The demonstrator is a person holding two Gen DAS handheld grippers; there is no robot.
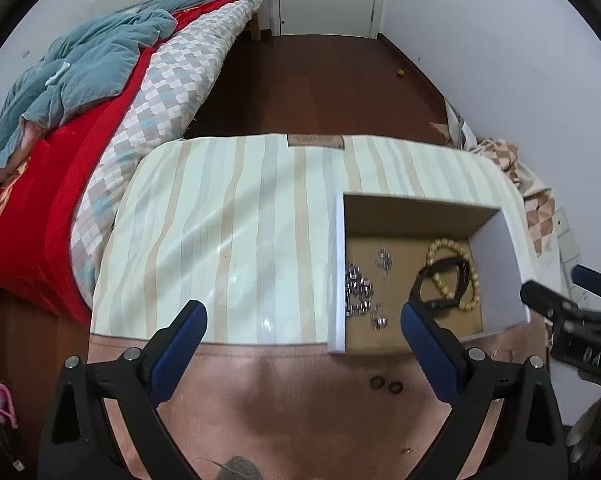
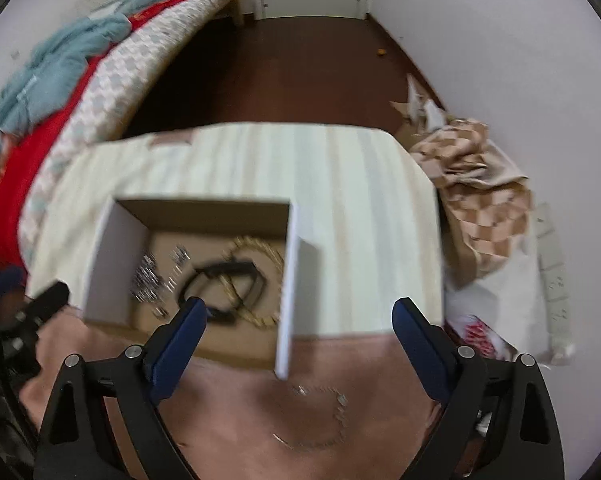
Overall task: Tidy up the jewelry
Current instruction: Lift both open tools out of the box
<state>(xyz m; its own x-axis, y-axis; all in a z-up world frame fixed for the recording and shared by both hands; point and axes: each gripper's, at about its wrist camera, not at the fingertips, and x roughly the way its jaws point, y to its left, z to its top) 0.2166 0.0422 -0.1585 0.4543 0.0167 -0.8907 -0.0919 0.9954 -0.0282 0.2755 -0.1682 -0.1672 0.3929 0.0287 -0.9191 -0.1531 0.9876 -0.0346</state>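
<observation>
Both the left gripper (image 1: 302, 320) and right gripper (image 2: 298, 316) hover with jaws spread and empty over the striped worktop (image 1: 228, 216), where the shallow cardboard box (image 1: 496, 264) holds a wooden bead bracelet (image 1: 474, 280), a black band (image 1: 416, 280) and silver chain (image 1: 358, 290), while what seems a blurred thin chain (image 2: 332, 420) lies at six o'clock outside it.

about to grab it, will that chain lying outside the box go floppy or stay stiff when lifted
Likely floppy: the chain lies in a loose, irregular loop on the pink cloth. Its thin links suggest it is light and may slip between the pads. The view is blurred, so its clasp cannot be made out.
</observation>
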